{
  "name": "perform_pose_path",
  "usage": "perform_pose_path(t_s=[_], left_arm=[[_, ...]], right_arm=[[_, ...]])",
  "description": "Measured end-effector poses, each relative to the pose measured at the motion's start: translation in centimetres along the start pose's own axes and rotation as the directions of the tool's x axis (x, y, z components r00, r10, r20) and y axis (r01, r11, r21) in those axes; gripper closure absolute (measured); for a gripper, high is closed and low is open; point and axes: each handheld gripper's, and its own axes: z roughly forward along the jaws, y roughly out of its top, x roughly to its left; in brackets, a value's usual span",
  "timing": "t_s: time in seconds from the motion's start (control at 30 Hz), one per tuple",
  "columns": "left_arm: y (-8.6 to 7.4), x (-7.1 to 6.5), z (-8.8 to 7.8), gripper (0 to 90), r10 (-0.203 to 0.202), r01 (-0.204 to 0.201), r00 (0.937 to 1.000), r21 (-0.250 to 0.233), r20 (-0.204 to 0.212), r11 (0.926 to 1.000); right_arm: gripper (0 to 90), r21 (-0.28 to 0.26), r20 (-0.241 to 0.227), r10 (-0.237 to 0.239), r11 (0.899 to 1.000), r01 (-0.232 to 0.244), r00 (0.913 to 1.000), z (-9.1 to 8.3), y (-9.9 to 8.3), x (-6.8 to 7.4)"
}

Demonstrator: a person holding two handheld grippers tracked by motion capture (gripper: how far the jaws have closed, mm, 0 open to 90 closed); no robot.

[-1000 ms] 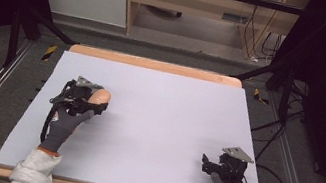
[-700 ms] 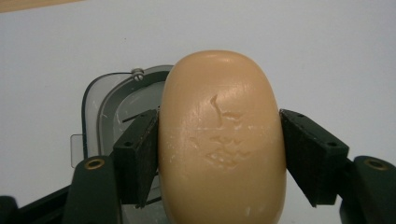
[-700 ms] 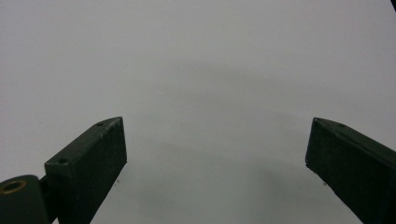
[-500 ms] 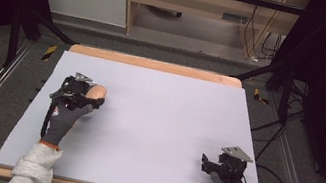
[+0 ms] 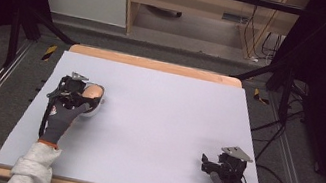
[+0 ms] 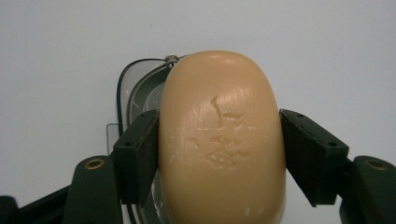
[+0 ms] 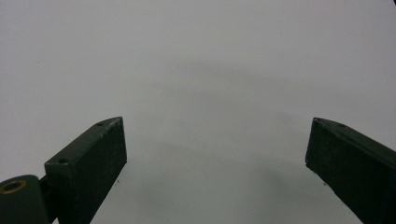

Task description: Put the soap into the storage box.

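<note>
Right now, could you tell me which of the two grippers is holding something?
The left gripper: its jaws clamp a tan soap bar over a clear dish. The right gripper gapes empty.

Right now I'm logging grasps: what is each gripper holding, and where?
Left gripper: tan soap bar, fingers pressing its two long sides. Right gripper: open, empty.

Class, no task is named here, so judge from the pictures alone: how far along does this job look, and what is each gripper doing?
Done: the left gripper has its jaws against both sides of the tan soap bar. In hand: the bar is held over a clear dish near the table's left edge; whether it is being lifted out or set in cannot be told. Left: the right gripper is open and holds nothing.
</note>
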Motion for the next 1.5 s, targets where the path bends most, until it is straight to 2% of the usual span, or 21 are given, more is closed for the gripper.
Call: perform_pose_path(t_s=[0.3,0.53,1.03,1.3,1.5], left_arm=[[-0.2,0.1,0.5,31.4,0.002,-0.002,0.9999,0.017,-0.016,0.9999],[-0.3,0.0,0.5,31.3,0.009,-0.009,0.9999,0.018,-0.014,0.9998],[-0.3,0.0,0.4,30.4,0.006,-0.006,0.9994,0.005,-0.033,1.0000],[-0.1,-0.3,-0.2,31.6,0.008,-0.008,0.9997,-0.027,-0.023,0.9996],[0.2,-1.3,-1.1,32.4,0.029,-0.030,0.9996,-0.061,-0.005,0.9977]], right_arm=[[5.5,0.001,-0.002,0.005,1.000,-0.005,1.0000,0.0,0.0,0.0],[5.5,0.003,-0.003,0.005,1.000,-0.005,1.0000,0.0,0.0,0.0],[5.5,0.002,-0.004,0.004,1.000,-0.004,1.0000,0.0,0.0,0.1],[5.5,0.003,-0.002,0.003,1.000,-0.003,1.0000,0.0,0.0,0.1],[5.5,0.001,-0.001,0.003,1.000,-0.003,1.0000,0.0,0.0,0.1]])
